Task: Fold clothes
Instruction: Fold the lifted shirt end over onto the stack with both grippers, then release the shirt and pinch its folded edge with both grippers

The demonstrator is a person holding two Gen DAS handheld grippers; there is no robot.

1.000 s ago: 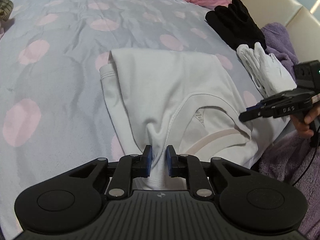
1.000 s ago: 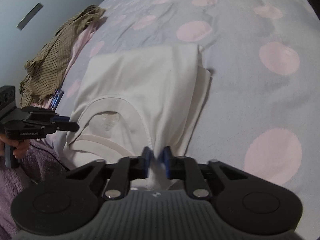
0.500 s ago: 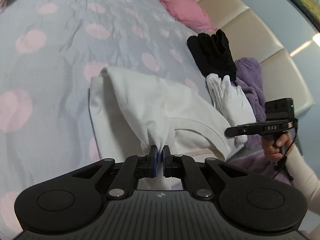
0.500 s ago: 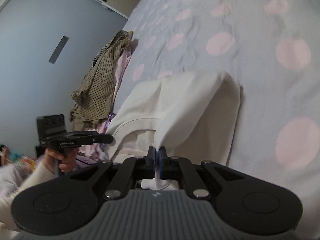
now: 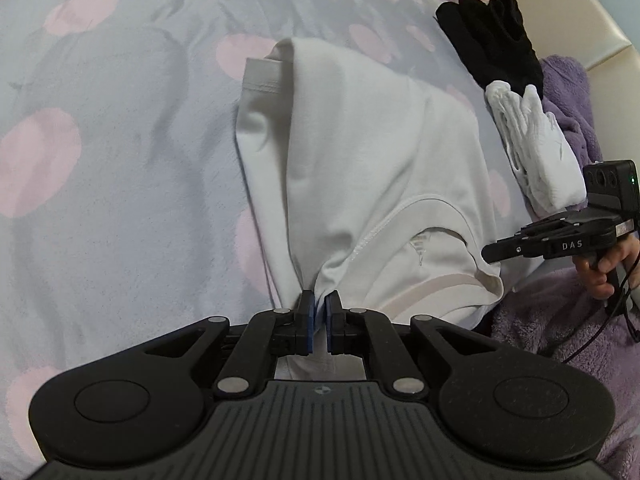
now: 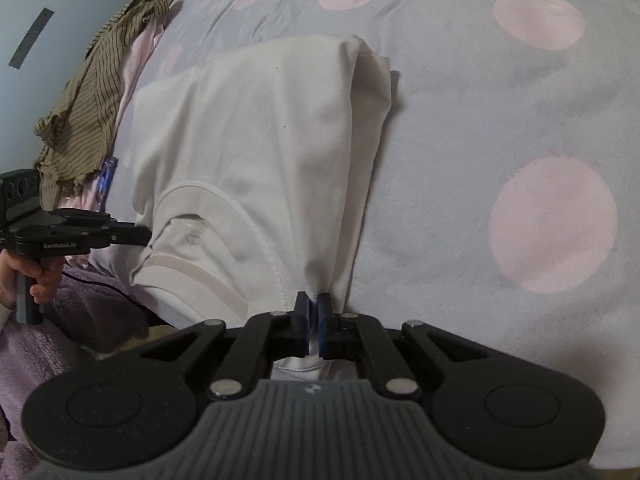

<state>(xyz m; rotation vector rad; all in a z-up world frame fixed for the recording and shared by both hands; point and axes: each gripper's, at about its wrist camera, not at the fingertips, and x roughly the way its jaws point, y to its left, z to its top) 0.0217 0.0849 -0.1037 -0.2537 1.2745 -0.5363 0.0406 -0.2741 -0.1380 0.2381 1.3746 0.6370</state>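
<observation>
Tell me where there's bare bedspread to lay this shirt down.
Free: the bedspread beyond and beside the white shirt. Crowded: the striped garment along one edge, the black glove and white glove along the other.

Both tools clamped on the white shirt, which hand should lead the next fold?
Neither clearly. The left tool and right tool each pinch a near shoulder corner of the white cotton T-shirt. Move both together, carrying the collar end toward the far hem.

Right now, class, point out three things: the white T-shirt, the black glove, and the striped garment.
white T-shirt (image 5: pixel 360 152): left wrist view, its folded back panel.
black glove (image 5: pixel 496 40): left wrist view, its palm.
striped garment (image 6: pixel 84 100): right wrist view, middle of the crumpled cloth.
</observation>
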